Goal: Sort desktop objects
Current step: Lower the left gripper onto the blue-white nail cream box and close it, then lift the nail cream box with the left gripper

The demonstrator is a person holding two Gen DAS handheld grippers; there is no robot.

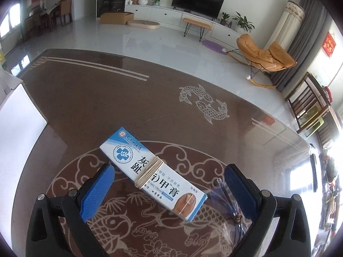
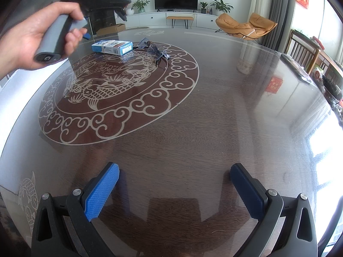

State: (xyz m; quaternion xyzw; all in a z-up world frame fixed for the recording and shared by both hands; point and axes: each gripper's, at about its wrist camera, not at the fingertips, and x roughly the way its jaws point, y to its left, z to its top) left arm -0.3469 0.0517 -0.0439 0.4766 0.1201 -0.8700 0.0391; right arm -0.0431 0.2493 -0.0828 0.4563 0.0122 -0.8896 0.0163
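Lying flat on the glass-topped table [image 1: 90, 98], the nail cream box [image 1: 153, 172] is a long white-and-blue carton printed with large black characters, a round blue emblem near its far end and a picture of a toe at its near end; pale rubber bands [image 1: 150, 172] wrap its middle. It sits diagonally between the spread blue pads [image 1: 97, 189] of the left gripper [image 1: 169, 189], whose jaws stand wide apart without touching it. Just beside the box's near end lie clear glasses [image 1: 227, 201]. From the right wrist view, a hand [image 2: 27, 40] holds the left tool above the box, while the right gripper [image 2: 174, 189] hangs empty, its jaws apart, over bare tabletop, well apart from the carton.
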